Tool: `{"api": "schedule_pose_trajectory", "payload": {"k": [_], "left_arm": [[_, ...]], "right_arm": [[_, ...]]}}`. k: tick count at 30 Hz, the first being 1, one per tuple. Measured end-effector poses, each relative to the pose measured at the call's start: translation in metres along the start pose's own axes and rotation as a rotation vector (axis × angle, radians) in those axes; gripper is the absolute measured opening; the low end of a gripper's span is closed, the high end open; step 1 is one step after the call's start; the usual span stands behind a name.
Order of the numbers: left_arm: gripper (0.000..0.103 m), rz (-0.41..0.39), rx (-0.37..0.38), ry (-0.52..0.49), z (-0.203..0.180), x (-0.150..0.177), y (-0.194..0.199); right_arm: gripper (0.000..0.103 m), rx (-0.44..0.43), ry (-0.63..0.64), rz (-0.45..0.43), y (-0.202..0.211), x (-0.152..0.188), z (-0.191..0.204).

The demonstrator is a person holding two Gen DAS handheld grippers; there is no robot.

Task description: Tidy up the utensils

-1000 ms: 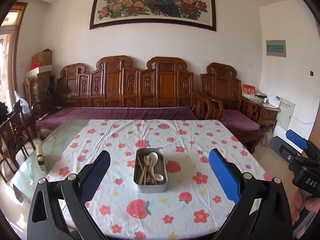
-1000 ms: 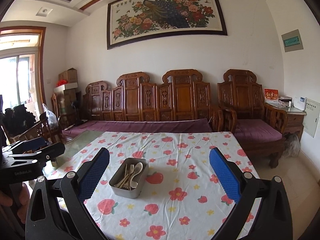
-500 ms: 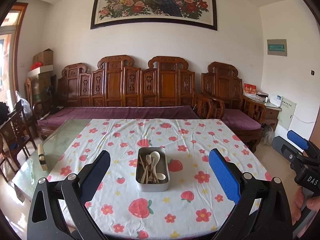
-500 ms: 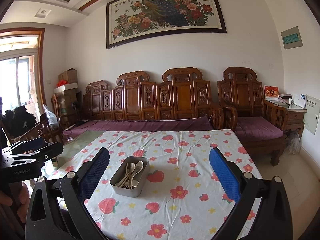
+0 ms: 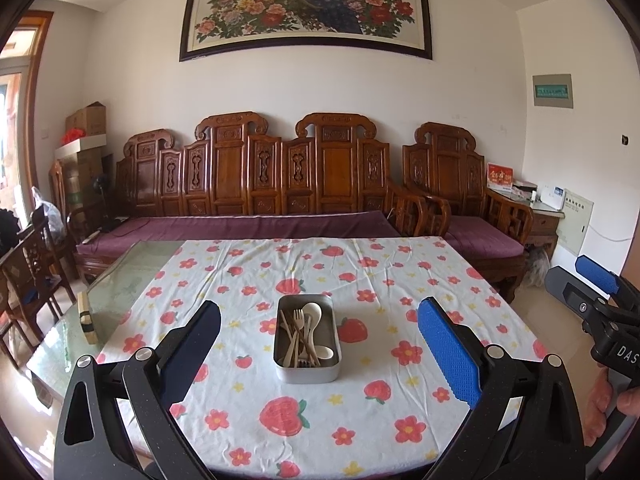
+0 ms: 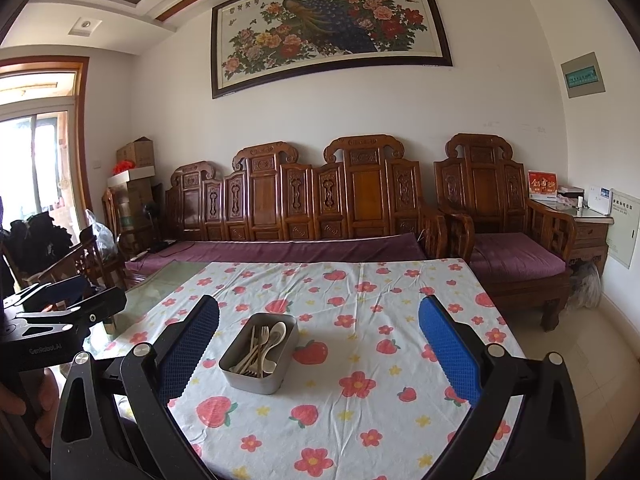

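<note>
I hold my left gripper (image 5: 319, 344) above the near edge of the table (image 5: 120, 292), its two blue ribbed pads spread wide with nothing between them. On the bare glass strip at the left lies a small wooden block (image 5: 86, 317) with a dark band. The rest is covered by a wrinkled white cloth (image 5: 400, 280) printed with red flowers and strawberries. Near the middle of the cloth sits a rectangular grey metal tin (image 5: 307, 339) with rounded corners, its long axis running away from me toward the carved wooden sofa (image 5: 256, 176). Inside it lie pale utensils: a fork (image 5: 298, 320) with tines pointing to the far end, a round-bowled spoon (image 5: 311, 313) beside it, thin sticks leaning across, and a second spoon bowl near the front right corner. My right gripper (image 6: 319, 344) is likewise released, pads wide apart and empty, with the tin (image 6: 259, 352) lying left of its centre and angled diagonally in that view. Each gripper shows at the edge of the other's view.
</note>
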State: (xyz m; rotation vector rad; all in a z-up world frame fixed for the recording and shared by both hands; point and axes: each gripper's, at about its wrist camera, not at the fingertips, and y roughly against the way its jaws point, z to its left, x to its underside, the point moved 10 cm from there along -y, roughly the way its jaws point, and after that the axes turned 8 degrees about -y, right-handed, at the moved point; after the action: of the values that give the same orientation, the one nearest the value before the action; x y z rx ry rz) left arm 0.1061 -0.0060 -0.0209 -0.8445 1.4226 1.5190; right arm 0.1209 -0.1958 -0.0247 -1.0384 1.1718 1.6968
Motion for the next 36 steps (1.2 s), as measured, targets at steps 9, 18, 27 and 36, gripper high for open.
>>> {"api": "schedule_pose_trajectory", "payload": {"k": [9,18,27,36], "left_arm": [[0.095,0.000,0.000,-0.003,0.0000,0.0008,-0.0005],[0.095,-0.001,-0.001,-0.005,0.0003,0.0011,-0.0003],[0.095,-0.002,-0.001,-0.005,-0.0002,0.0009,-0.0006],[0.095,-0.002,-0.003,-0.007,-0.0008,0.0005,0.0003]], "right_arm": [[0.101,0.000,0.000,0.001,0.0002,0.0008,-0.0003],[0.101,-0.002,0.001,0.001,0.0008,0.0024,0.0005],[0.101,-0.004,0.000,0.000,0.0010,0.0031,0.0027],[0.101,-0.004,0.002,0.000,0.0016,0.0044,0.0035]]}}
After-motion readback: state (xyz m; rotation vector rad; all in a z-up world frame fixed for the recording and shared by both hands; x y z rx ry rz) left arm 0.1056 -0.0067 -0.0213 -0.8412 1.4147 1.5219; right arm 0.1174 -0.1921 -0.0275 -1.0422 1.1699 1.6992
